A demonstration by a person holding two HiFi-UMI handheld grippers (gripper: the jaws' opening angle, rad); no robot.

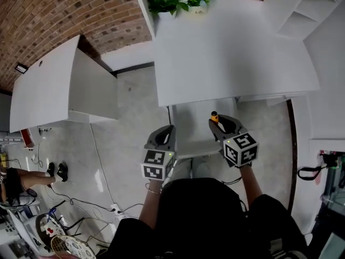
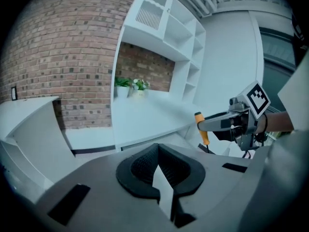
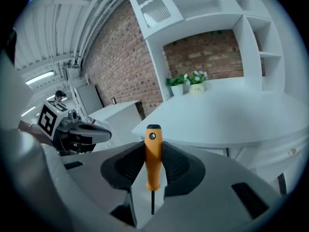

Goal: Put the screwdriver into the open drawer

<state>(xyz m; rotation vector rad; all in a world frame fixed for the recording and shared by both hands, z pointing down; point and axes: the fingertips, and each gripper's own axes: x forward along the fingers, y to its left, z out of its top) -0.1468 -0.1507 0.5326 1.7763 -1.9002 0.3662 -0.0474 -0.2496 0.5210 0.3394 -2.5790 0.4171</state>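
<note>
The screwdriver [image 3: 153, 156] has an orange handle with a black cap and a thin dark shaft. It stands upright between the pads of my right gripper [image 3: 153, 149], which is shut on the handle. In the head view the right gripper [image 1: 215, 124] holds the screwdriver [image 1: 214, 116] over the open white drawer [image 1: 191, 131] under the desk's front edge. My left gripper [image 1: 166, 129] hovers by the drawer's left side. Its tips meet with nothing between them [image 2: 157, 151]. The left gripper view also shows the screwdriver [image 2: 203, 132].
A white desk [image 1: 232, 53] carries two potted plants [image 1: 178, 1] at its back edge. White shelves [image 1: 302, 9] stand at the right, a white cabinet [image 1: 59, 85] at the left. Cables [image 1: 70, 198] lie on the floor at the lower left.
</note>
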